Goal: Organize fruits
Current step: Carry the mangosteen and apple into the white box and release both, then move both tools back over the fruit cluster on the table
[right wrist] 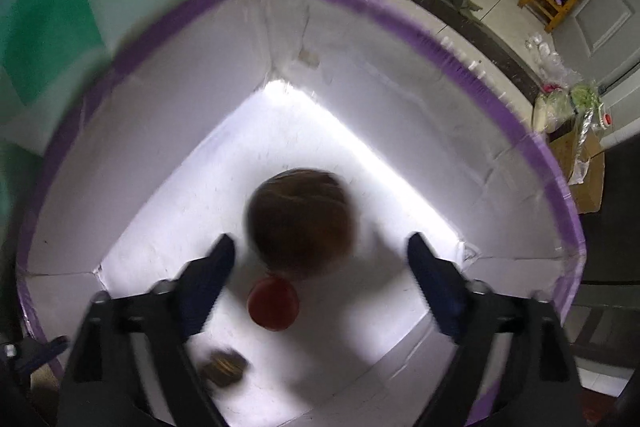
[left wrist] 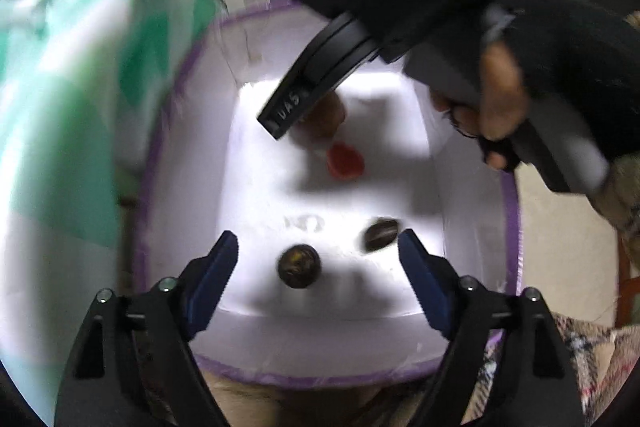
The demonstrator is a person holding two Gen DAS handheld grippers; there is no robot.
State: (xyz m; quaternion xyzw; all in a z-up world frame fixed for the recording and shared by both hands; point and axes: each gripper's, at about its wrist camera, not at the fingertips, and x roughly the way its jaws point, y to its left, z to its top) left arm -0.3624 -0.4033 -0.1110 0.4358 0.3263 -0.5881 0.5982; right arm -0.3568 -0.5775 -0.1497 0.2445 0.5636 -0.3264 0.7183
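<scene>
Fruit lies loose in the box (right wrist: 472, 67): a big brown one (right wrist: 302, 217) mid-floor, a red one (right wrist: 273, 303) touching it at 6 o'clock. Both look round, smooth and bruisable, so grip across the widest part. Right gripper (right wrist: 320, 247) and left gripper (left wrist: 318, 247) hang spread, empty.

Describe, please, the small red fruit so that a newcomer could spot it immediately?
Look into the white box with the purple rim. On its floor, the small red fruit lies just in front of the large round brown fruit, close against it, between the open fingers of the right gripper. It is the only bright red thing there; the others are brown or dark.
</scene>
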